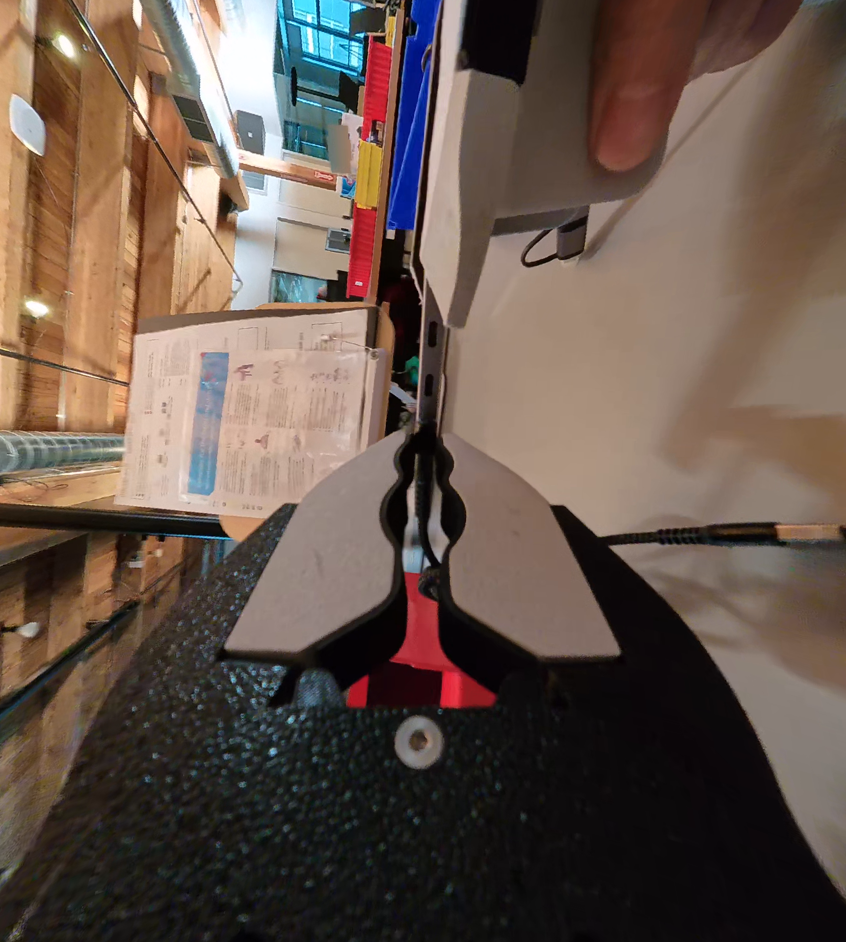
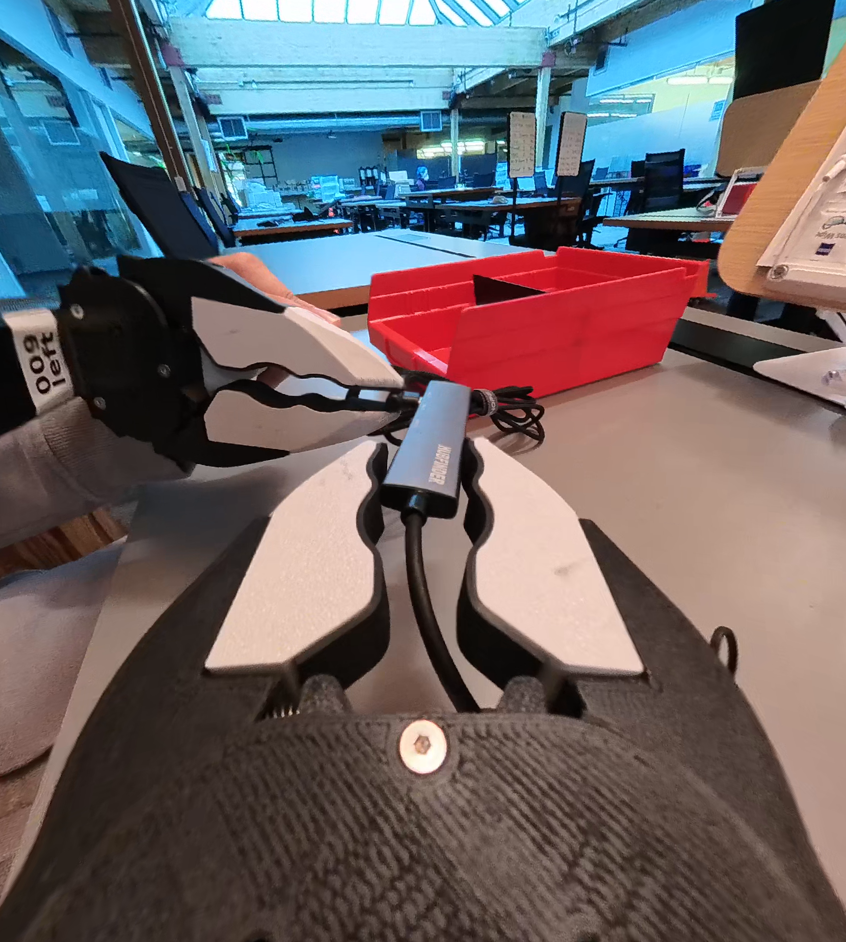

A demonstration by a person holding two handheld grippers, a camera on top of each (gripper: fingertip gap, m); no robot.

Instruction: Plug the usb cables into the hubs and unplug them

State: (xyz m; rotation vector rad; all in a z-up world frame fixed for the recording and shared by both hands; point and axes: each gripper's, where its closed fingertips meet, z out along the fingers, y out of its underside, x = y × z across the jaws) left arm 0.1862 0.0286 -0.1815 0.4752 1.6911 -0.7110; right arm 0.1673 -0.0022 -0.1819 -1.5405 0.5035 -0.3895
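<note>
The grey table (image 2: 716,509) carries everything, with the red bin (image 2: 538,326) at its far side and a stand of papers (image 2: 818,204) to your right. In front of the bin, a coiled black cable (image 2: 512,413) lies on the tabletop just behind the work.

Your right gripper (image 2: 423,459) is clamped on the grey hub (image 2: 428,453), its fingers pressing the hub's two long sides near the end where the hub's own lead (image 2: 421,571) comes out and runs back between the jaws. The hub points away from you and looks lifted slightly at its far end.

Your left gripper (image 2: 395,402) comes in from the left, closed on the black plug (image 2: 385,400) of the usb cable. In the left wrist view that gripper (image 1: 423,443) has the cable's strain relief pinched between its tips, right at the hub's edge (image 1: 431,377), where two free ports show further along. Whether the plug is fully seated or only at the mouth of the port, you cannot tell from either view.

To do this well, I judge you should keep the right grip firm and still so the hub cannot twist, and move the plug straight along the port's axis, not at an angle. Hold close to the connector, as you do, so the cable doesn't flex. A second loose connector (image 1: 803,532) lies on the table off to the side.
</note>
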